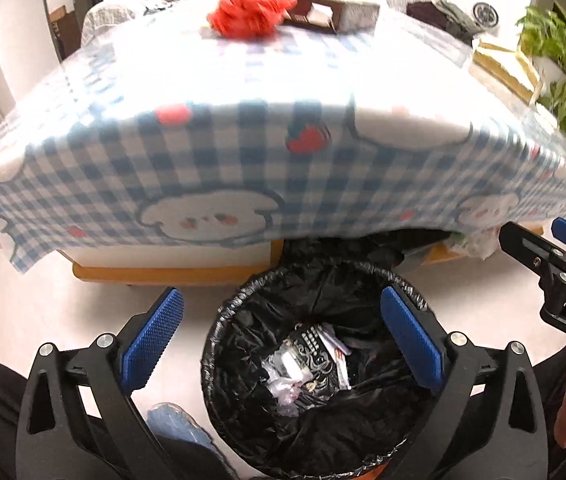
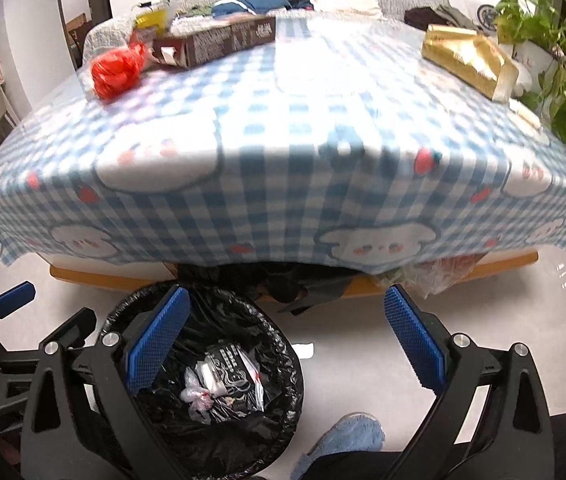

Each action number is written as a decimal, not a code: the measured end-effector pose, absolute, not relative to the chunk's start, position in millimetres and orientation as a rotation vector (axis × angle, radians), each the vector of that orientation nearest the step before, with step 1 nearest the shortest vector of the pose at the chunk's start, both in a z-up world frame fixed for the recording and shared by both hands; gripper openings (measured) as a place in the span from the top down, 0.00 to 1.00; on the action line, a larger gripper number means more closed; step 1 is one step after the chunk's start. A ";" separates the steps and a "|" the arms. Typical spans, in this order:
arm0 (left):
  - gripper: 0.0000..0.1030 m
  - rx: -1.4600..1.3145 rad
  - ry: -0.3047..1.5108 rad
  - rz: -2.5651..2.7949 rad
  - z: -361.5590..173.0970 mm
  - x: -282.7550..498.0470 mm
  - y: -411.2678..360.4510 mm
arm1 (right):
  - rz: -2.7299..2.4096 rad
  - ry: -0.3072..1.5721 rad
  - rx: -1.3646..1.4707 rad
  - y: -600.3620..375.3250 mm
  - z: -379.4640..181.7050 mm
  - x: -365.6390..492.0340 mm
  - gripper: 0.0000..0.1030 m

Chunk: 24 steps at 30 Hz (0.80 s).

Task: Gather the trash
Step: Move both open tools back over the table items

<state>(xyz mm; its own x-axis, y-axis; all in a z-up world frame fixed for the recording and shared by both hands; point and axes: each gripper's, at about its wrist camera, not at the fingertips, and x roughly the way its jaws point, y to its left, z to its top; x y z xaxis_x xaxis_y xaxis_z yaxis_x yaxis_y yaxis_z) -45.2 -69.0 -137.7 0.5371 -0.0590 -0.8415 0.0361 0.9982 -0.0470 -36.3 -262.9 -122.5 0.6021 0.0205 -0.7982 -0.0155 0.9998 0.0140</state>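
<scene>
So my left claw (image 1: 281, 340) is spread wide with nothing between the blue ribbed pads, hanging right over the round bin lined with a black plastic bag (image 1: 243, 308). My right claw (image 2: 287, 340) is gaping and empty too, sitting just to the side of that bin over bare floor. Down in the bin there's a black-and-white printed wrapper (image 1: 315, 356) and some crumpled clear plastic, so that part's in. What's left looks like the crumpled red plastic bag (image 2: 117, 68) on the far side of the table with the blue-and-white checked cloth (image 2: 283, 168), next to a long dark brown cardboard box (image 2: 219, 42) lying on its side. My guess is the red bag is super light and squishy, probably slippery film, so I'd pinch the bunched-up middle, not a loose edge. The box should be stiff and light; grab it across the narrow side. The gold box (image 2: 467, 60) near the leafy potted plant, no idea if that's trash. Everything's motion-blurred, and the stuff under the table is just a dark mess I can't make out.
</scene>
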 end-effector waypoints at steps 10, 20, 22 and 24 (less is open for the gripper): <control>0.06 -0.056 0.952 -0.008 -99.1 -32.0 -47.5 | 0.030 0.850 -0.003 -251.8 -86.0 -23.7 0.08; 0.06 -0.055 0.913 0.010 -69.2 -11.1 -38.2 | 0.036 0.803 -0.009 -244.4 -55.2 -2.7 0.08; 0.06 -0.060 0.903 0.017 -61.6 -3.8 -35.7 | 0.039 0.794 -0.016 -241.4 -48.3 3.0 0.08; 0.06 -0.047 0.886 0.021 -54.7 3.5 -34.8 | 0.040 0.784 -0.016 -240.4 -40.6 9.9 0.08</control>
<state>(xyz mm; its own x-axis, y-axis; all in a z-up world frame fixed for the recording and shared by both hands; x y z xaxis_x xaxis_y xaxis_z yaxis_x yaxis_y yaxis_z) 3.5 -34.8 -54.7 0.6327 -0.0007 -0.7744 -0.0379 0.9988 -0.0319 9.9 -240.4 -40.6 0.7074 0.0296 -0.7062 -0.0419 0.9991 -0.0001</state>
